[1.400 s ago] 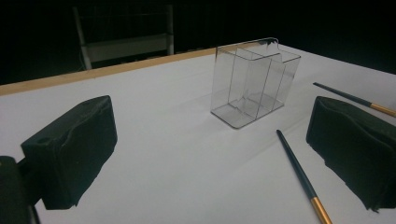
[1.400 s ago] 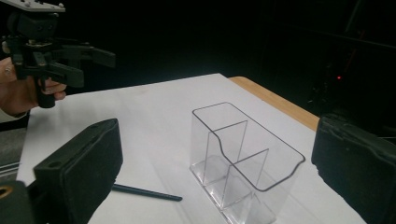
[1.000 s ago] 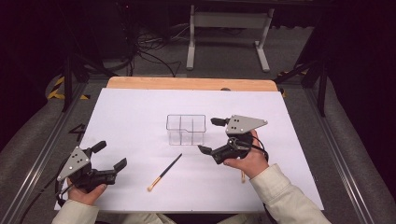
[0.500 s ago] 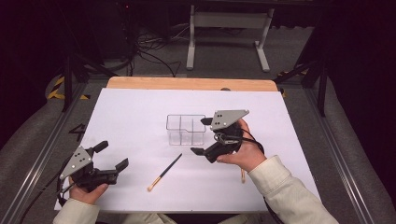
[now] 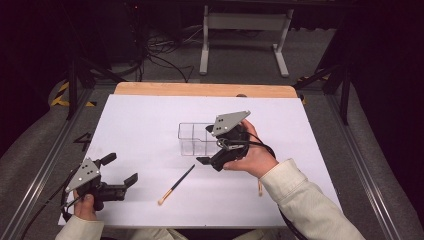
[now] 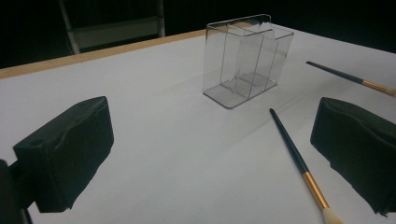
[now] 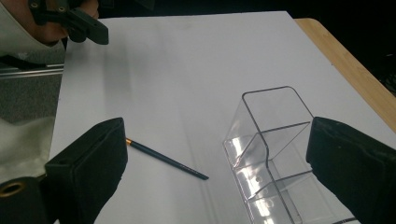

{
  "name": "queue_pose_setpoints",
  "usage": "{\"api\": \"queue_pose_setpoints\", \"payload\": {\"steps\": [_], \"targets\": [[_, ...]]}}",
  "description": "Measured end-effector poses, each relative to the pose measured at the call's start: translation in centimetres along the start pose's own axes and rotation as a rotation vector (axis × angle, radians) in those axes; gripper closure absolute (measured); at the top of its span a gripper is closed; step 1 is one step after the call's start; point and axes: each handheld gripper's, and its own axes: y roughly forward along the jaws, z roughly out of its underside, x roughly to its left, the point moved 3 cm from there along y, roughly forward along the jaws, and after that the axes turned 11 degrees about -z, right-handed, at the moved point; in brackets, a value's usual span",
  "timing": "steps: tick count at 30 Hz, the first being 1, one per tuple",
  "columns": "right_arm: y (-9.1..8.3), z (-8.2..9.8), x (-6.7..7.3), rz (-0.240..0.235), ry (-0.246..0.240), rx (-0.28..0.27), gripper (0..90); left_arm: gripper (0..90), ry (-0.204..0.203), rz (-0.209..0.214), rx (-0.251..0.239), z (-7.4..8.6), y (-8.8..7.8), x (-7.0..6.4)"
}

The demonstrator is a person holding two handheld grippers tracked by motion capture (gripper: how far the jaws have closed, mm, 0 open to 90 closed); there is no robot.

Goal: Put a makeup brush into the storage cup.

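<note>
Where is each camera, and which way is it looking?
High view: above the person's side, looking forward and down on the table; both hands show, with left gripper and right gripper.
Left gripper view: rides that gripper, low, facing the clear box; its two black jaws show.
Right gripper view: looks down between its jaws.
All share the box and the paintbrush.

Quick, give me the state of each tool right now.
Left tool: open, holding nothing, low over the white table.
Right tool: open, holding nothing, beside the clear organizer.
</note>
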Motion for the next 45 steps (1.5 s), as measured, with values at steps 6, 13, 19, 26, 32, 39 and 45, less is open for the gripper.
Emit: {"api": "queue_pose_setpoints", "payload": {"steps": [6,13,19,26,32,39,45], "targets": [[1.0,-0.6,-0.4,-0.024,-0.018,0.052,6.3,0.2,0.003,-0.001,0.004,0.2,-0.3,0.1],[1.5,-1.4,-0.8,-0.063,-0.032,0.125,7.3,0.3,0.015,0.022,0.024,0.4,-0.2,0.0],[2.0,-1.9,-0.9,-0.071,-0.041,0.182,7.3,0.3,0.003,0.011,0.02,0.3,-0.1,0.1],[2.5,-2.1,-1.0,-0.087,-0.044,0.206,7.8,0.4,0.016,0.019,0.028,0.2,0.1,0.1],[2.9,-2.1,-1.0,-0.106,-0.037,0.227,8.4,0.4,0.034,0.03,0.031,0.2,0.1,-0.1],[4.0,-2.6,-0.7,-0.134,-0.045,0.235,8.4,0.4,0.032,0.024,0.033,0.3,-0.3,-0.1],[5.3,-3.0,-0.6,-0.158,-0.067,0.264,8.4,0.3,0.038,0.023,0.038,0.5,-0.8,-0.1]]}}
